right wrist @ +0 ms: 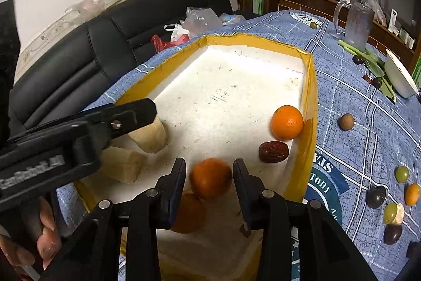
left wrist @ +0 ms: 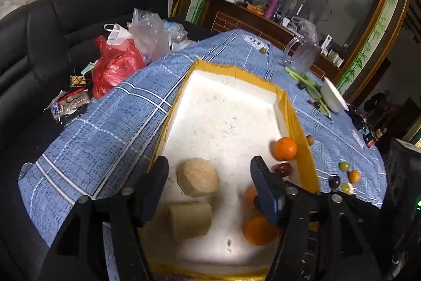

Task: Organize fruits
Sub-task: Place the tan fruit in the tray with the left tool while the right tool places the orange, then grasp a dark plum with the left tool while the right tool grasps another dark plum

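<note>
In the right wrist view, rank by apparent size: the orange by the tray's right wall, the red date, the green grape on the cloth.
1. orange
2. red date
3. green grape
All three lie at similar depth, so the order looks reliable.

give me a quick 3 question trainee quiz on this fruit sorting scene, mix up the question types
1. True or false: the right gripper is clamped shut on the dark red date.
2. Multiple choice: where does the brown walnut-like fruit lie? A) in the foam box B) on the blue tablecloth C) in the white bowl
3. Fill in: the left gripper hangs open over two ____-coloured chunks.

Key:
1. False. Its jaws are open around a blurred orange; the date lies apart inside the foam box.
2. B, on the blue tablecloth.
3. Beige, the beige chunks.
</note>
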The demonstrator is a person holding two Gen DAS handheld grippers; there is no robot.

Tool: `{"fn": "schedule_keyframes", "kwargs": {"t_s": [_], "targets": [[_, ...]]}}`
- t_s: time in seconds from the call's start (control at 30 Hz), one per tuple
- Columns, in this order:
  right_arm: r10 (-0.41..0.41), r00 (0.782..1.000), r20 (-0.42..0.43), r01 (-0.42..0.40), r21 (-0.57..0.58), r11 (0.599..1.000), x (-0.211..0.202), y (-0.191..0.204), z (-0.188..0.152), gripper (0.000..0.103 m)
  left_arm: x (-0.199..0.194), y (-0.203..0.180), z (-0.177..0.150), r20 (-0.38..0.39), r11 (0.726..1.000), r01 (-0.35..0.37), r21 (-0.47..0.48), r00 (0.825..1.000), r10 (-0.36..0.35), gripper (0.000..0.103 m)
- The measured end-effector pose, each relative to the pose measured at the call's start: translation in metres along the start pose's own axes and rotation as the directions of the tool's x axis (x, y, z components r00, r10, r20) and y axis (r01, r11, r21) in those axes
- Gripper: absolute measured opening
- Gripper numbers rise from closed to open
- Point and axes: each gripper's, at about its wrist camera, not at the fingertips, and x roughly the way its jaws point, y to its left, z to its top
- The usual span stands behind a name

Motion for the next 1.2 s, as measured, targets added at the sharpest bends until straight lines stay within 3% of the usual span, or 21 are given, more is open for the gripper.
{"fn": "schedule_keyframes", "kwargs": {"t_s": [0.37,0.6,0.77,0.9,1.03,1.2], "targets": [[-0.008,0.995,0.098,0.006,0.015,1.0,-0.058,-0.019,-0.019,0.042,-0.036,-0.034,-0.019,0.023,1.0,0.021,0.016,1.0,-0.021,0.073],[-0.103,0.984,0.149,0.085,0.12,0.989,-0.117,-0.083,-0.06,0.042,-0.05,-0.075,-0.032,0.013,0.994,0.052,0.095,0.998,-0.053,0.074],[-0.24,0.958,0.159,0.19,0.277,0.942,-0.168,-0.161,-0.101,0.049,-0.048,-0.115,-0.042,-0.015,0.981,0.095,0.166,0.995,-0.094,0.074],[-0.297,0.944,0.144,0.219,0.399,0.89,-0.196,-0.212,-0.13,0.049,-0.038,-0.152,-0.055,-0.056,0.959,0.141,0.245,0.99,-0.131,0.074],[-0.321,0.939,0.121,0.231,0.469,0.852,-0.206,-0.246,-0.149,0.049,-0.021,-0.181,-0.069,-0.104,0.939,0.16,0.306,0.986,-0.134,0.074],[-0.311,0.947,0.079,0.23,0.508,0.83,-0.191,-0.269,-0.154,0.048,0.004,-0.203,-0.075,-0.151,0.923,0.177,0.342,0.98,-0.132,0.074]]}}
